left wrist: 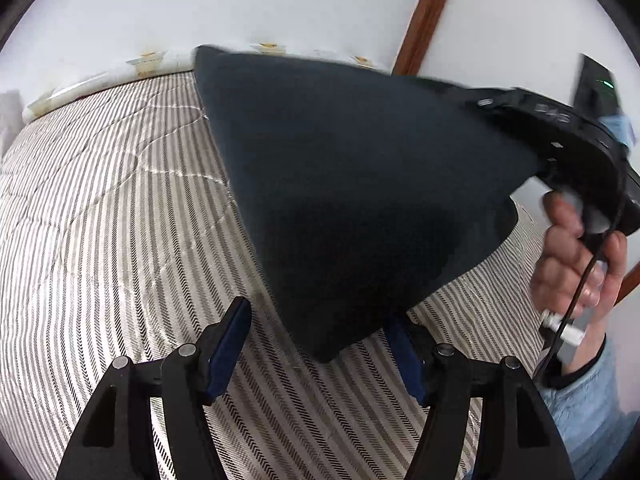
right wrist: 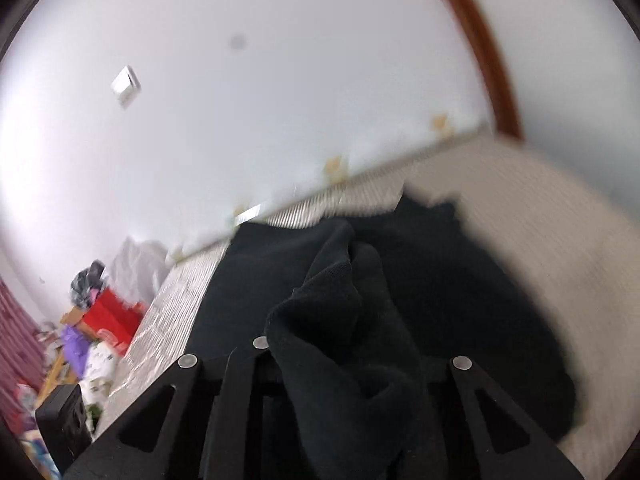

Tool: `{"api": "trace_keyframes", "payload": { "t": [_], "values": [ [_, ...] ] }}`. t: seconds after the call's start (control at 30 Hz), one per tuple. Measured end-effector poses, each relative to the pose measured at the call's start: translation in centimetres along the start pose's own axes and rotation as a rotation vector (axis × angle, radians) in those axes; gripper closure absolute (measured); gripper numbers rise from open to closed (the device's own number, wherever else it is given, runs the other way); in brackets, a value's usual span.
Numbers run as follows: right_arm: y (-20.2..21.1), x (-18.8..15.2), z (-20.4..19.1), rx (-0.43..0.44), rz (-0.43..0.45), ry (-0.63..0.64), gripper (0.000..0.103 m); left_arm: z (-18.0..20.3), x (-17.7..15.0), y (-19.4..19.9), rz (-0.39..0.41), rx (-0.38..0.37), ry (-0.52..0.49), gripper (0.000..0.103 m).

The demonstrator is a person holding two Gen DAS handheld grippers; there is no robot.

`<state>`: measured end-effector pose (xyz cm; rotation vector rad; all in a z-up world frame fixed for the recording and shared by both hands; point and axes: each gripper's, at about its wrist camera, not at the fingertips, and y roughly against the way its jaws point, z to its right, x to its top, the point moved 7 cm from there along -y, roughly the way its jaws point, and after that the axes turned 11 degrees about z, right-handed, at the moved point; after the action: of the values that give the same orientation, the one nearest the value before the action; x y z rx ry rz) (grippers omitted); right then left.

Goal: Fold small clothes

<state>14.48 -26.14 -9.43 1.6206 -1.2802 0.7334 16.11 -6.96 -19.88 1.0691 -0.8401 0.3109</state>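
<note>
Garment [left wrist: 360, 184] lifted over the striped bed [left wrist: 100, 208], one corner gripped in the right tool [right wrist: 344, 364].
Left tool [left wrist: 320, 344] gapes wide beneath the hanging tip; better to pinch that corner, then lower both evenly. Behind: white wall [left wrist: 240, 0], wooden trim [left wrist: 424, 16], floor clutter [right wrist: 100, 320].

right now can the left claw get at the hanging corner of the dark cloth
Probably yes: the left claw is open, and the dark cloth, held up by the right claw, hangs with its lowest corner between the fingers, nothing blocking.
</note>
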Motion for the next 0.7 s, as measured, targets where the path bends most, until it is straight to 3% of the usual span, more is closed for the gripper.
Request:
{"api": "trace_keyframes", "payload": {
  "t": [0.03, 0.1, 0.17, 0.2, 0.33, 0.43, 0.5, 0.6, 0.67, 0.7],
  "values": [
    [1.8, 1.0, 1.3, -0.032, 0.075, 0.017, 0.085, 0.1, 0.0, 0.2, 0.0, -0.003, -0.007, 0.038],
    [3.8, 1.7, 3.7, -0.09, 0.136, 0.014, 0.085, 0.7, 0.1, 0.1, 0.004, -0.003, -0.032, 0.038],
    [4.3, 1.2, 7.0, -0.163, 0.107, -0.016, 0.085, 1.5, 0.1, 0.3, 0.018, -0.021, -0.048, 0.038],
    [3.7, 0.2, 8.7, -0.174, 0.05, -0.046, 0.085, 1.9, 0.1, 0.1, 0.023, -0.02, -0.054, 0.038],
    [2.6, -2.2, 10.2, -0.184, -0.044, -0.045, 0.079, 3.6, 0.7, -0.8, 0.05, -0.012, -0.073, 0.038],
    [3.7, -2.4, 10.2, -0.223, -0.039, -0.018, 0.062, 4.2, 1.4, -1.4, 0.055, 0.0, -0.071, 0.039],
    [4.8, -2.6, 10.6, -0.262, -0.042, -0.005, 0.044, 4.4, 1.8, -1.5, 0.073, 0.012, -0.07, 0.039],
    [5.9, -3.2, 11.2, -0.291, -0.059, -0.005, 0.037, 4.8, 2.1, -1.9, 0.096, 0.019, -0.074, 0.045],
    [5.7, -4.1, 11.2, -0.277, -0.083, -0.039, 0.037, 4.4, 2.9, -3.4, 0.096, 0.019, -0.078, 0.059],
    [5.8, -4.4, 11.4, -0.279, -0.09, -0.04, 0.037, 4.3, 3.1, -3.6, 0.1, 0.03, -0.074, 0.06]
  ]
}}
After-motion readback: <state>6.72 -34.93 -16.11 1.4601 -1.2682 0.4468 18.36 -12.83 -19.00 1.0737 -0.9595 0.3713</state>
